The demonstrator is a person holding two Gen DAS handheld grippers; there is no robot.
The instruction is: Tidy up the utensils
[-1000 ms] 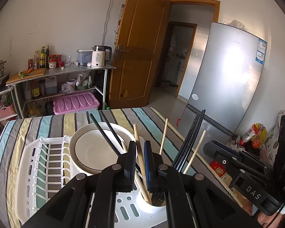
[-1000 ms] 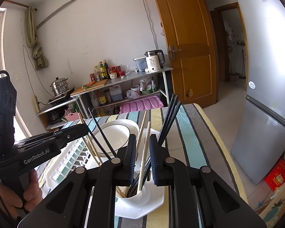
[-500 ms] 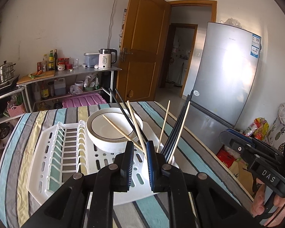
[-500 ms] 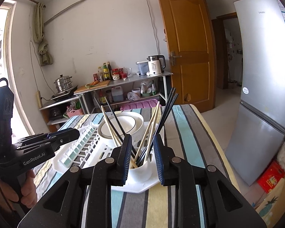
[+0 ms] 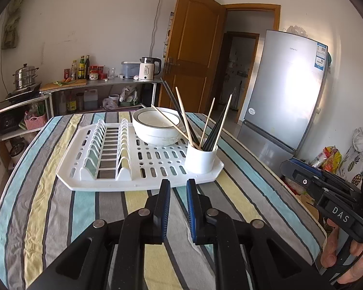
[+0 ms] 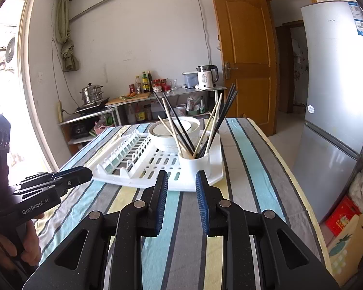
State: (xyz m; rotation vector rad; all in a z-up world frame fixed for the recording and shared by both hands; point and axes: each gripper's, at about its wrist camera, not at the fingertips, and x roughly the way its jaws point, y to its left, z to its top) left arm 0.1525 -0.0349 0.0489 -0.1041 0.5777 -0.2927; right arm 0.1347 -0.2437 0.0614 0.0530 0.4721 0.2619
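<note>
A white cup stands on the near right corner of a white drying rack and holds several wooden and black chopsticks. The cup and chopsticks also show in the right wrist view, on the rack. My left gripper is open and empty, over the striped cloth just short of the rack. My right gripper is open and empty, just in front of the cup. Each gripper shows in the other's view: the right one and the left one.
A white bowl sits on the rack behind the cup. The striped table ends at the right near a grey fridge. A metal shelf with bottles, kettle and steamer pot stands at the back wall. A wooden door is open.
Both grippers have pulled back from the cup toward the near table edge. Their jaws have opened wider. The chopsticks stay in the cup.
</note>
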